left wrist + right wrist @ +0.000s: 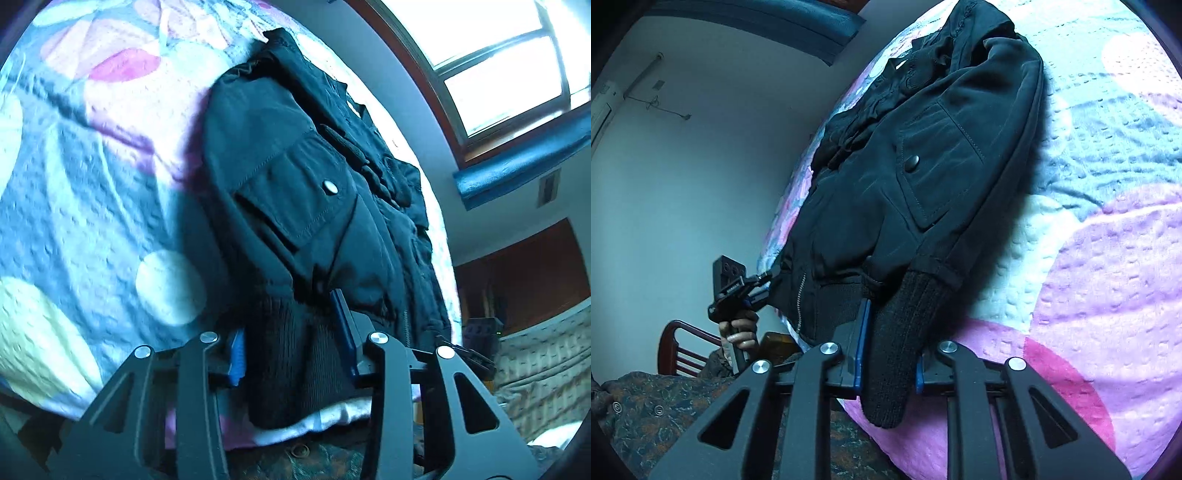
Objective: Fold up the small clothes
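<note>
A small dark jacket (295,184) (923,147) with snap pockets lies flat on the flowered bedspread (92,184) (1108,221), hem toward me at the bed's edge. My left gripper (288,325) is closed on the black ribbed knit (288,362) at the jacket's bottom left, its blue pads pressed on either side. In the right wrist view that left gripper (764,280) grips the hem's far corner. My right gripper (892,332) is shut on the black knit sleeve cuff (897,350), which hangs over the bed edge.
A person's hand (740,332) holds the left gripper's handle, with a patterned sleeve (665,406) below. A wooden chair (683,343) stands by the wall. A bright window (498,55) and brown wardrobe (535,266) lie beyond the bed.
</note>
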